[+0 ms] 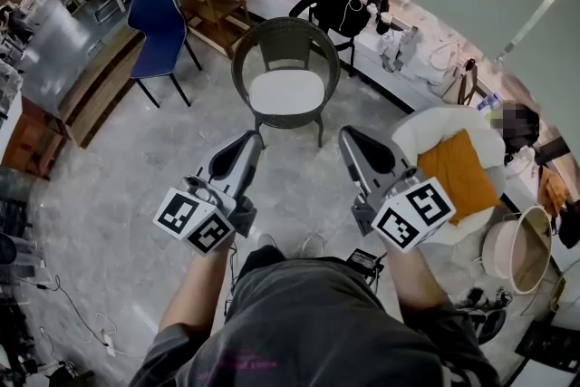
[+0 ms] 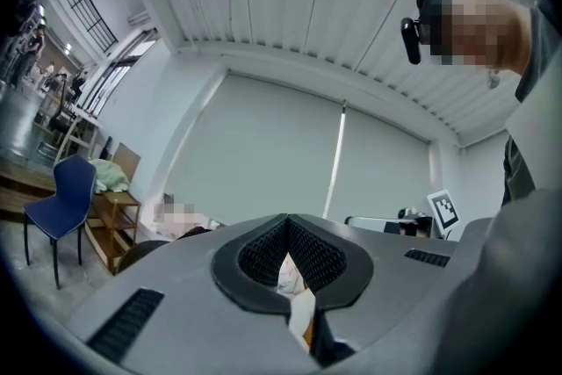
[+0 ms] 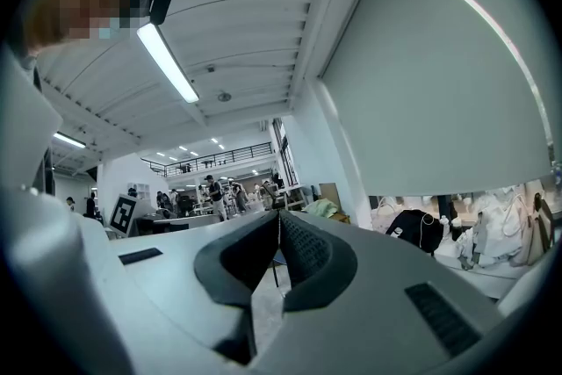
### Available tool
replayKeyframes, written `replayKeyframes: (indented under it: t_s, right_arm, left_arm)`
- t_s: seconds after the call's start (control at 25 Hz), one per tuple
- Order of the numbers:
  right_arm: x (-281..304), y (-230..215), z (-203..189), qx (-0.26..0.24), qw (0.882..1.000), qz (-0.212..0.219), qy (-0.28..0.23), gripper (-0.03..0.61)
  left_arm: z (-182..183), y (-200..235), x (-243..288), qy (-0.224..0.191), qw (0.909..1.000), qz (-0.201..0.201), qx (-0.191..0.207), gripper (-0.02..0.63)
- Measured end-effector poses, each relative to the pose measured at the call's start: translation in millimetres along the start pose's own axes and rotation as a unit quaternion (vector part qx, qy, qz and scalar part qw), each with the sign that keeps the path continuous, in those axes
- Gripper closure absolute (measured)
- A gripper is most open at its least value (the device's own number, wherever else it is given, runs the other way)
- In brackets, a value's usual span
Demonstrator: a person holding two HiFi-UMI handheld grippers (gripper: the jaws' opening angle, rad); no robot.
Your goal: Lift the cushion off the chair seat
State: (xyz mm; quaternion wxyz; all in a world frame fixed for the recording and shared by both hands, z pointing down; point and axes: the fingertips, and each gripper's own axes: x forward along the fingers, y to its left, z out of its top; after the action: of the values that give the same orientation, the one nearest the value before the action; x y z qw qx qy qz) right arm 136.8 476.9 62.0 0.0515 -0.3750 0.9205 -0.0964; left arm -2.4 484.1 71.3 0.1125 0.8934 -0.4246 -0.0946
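Observation:
A white cushion (image 1: 286, 91) lies on the seat of a round dark wicker chair (image 1: 317, 36) in the middle of the head view. Both grippers are held in front of the person, short of the chair and apart from it. My left gripper (image 1: 255, 138) points toward the chair's left front, shut with nothing between its jaws. My right gripper (image 1: 345, 134) points toward the chair's right front, also shut and empty. In the left gripper view the jaws meet at the tip (image 2: 286, 219). The right gripper view shows the same closed tip (image 3: 278, 216).
A blue chair (image 1: 159, 30) and a wooden shelf unit (image 1: 214, 6) stand at the back left. A white armchair with an orange cushion (image 1: 458, 171) is at the right, a round basket (image 1: 518, 249) beside it. Grey floor (image 1: 127, 186) lies between me and the wicker chair.

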Motion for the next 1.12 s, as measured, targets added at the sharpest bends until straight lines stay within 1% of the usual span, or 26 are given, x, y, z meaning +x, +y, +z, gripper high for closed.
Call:
replayKeyframes:
  t_s: [0.32, 0.72, 0.88, 1.12]
  right_arm:
    - [-3.5, -13.4, -2.3, 0.001, 1.000, -0.001, 0.006, 0.564]
    - [18.5, -39.0, -8.5, 0.004, 1.000, -0.009, 0.017, 0.563]
    - [42.2, -55.0, -11.9, 0.009, 1.000, -0.015, 0.023, 0.563]
    - [102.4, -81.9, -17.7, 0.013, 0.999, -0.018, 0.036, 0.563]
  left_arm:
    - [-0.7, 0.7, 10.9, 0.001, 1.0000, 0.005, 0.002, 0.604]
    - [-5.1, 27.3, 34.9, 0.004, 1.0000, 0.006, -0.005, 0.604]
    - [-5.4, 51.8, 53.5, 0.009, 0.9999, 0.004, -0.011, 0.604]
    - [-1.7, 106.4, 88.8, 0.017, 0.9997, 0.001, -0.019, 0.604]
